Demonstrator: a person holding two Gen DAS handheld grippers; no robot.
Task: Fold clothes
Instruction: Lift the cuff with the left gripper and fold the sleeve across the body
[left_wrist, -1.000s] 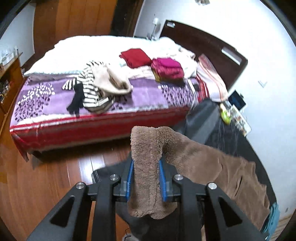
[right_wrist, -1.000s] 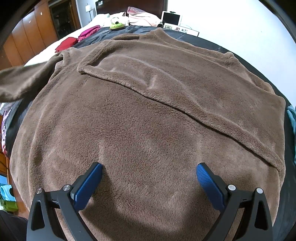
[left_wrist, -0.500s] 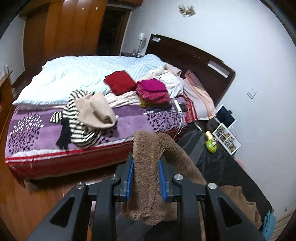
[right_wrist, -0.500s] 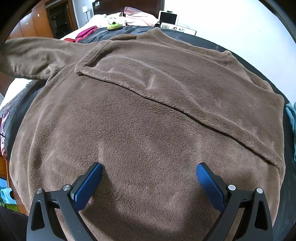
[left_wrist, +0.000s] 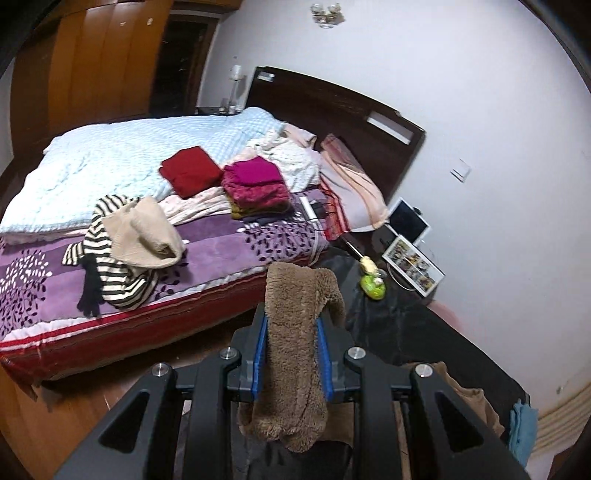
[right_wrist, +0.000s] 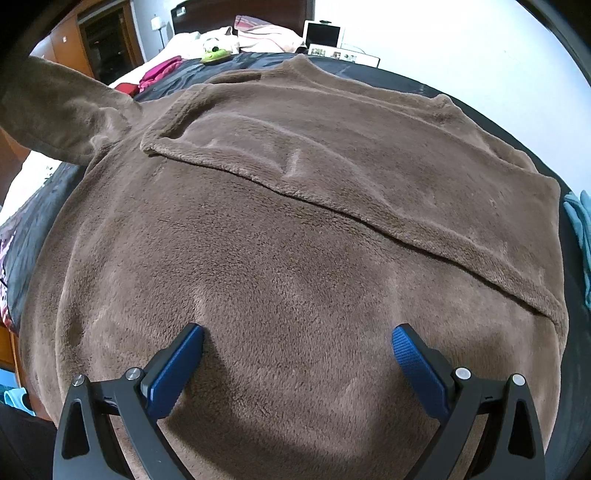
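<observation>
My left gripper (left_wrist: 291, 354) is clamped on the sweater's (right_wrist: 295, 229) sleeve (left_wrist: 295, 354), lifted. My right gripper (right_wrist: 295, 354) rests spread wide on the sweater.

**Fleece, plastic and polished wood**

The brown sweater (right_wrist: 295, 240) under my right gripper (right_wrist: 295, 354) is thick, matt fleece with a short fuzzy pile; its sleeve (left_wrist: 295, 332), pinched in my left gripper (left_wrist: 291, 354), looks shaggier. My fingers' pads (right_wrist: 177, 365) are ribbed blue, on matt black plastic frames with shiny metal screws. The dark sheet (right_wrist: 33, 221) beneath has a slight sheen. The floor (left_wrist: 22, 413) and wardrobe (left_wrist: 92, 62) are glossy wood.
</observation>
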